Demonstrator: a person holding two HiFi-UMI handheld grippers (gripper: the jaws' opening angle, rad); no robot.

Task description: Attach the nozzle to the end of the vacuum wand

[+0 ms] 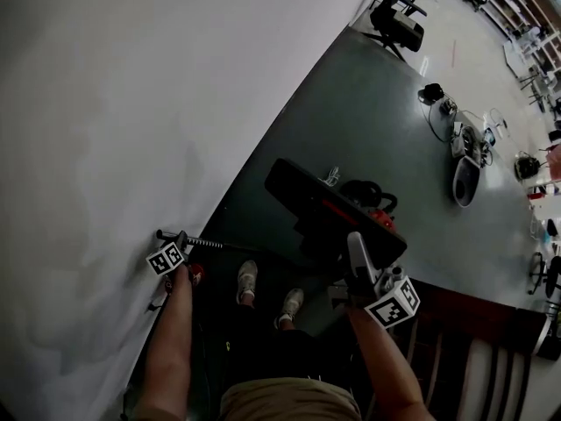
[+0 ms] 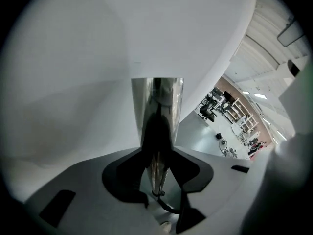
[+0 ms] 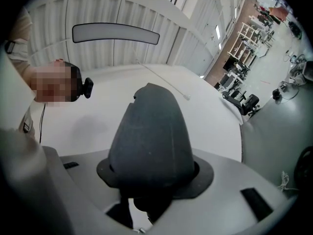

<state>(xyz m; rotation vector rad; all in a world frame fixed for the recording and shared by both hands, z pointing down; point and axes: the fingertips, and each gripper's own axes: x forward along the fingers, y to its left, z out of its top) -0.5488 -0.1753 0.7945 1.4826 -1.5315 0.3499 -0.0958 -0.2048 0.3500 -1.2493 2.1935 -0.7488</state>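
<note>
Nozzle (image 1: 331, 210) | right tongs (image 1: 358, 251) clamped on its neck, held low at right | wand (image 1: 219, 245) gripped in left tongs (image 1: 178, 239), steadied for joining | parts apart, not yet mated

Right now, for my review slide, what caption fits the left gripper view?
Left gripper clamped on the shiny vacuum wand, white wall behind.

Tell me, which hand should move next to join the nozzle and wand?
Probably the right: the right gripper holds the nozzle up, free to travel, while the left gripper clamps the wand low by the white wall, steadying it.
</note>
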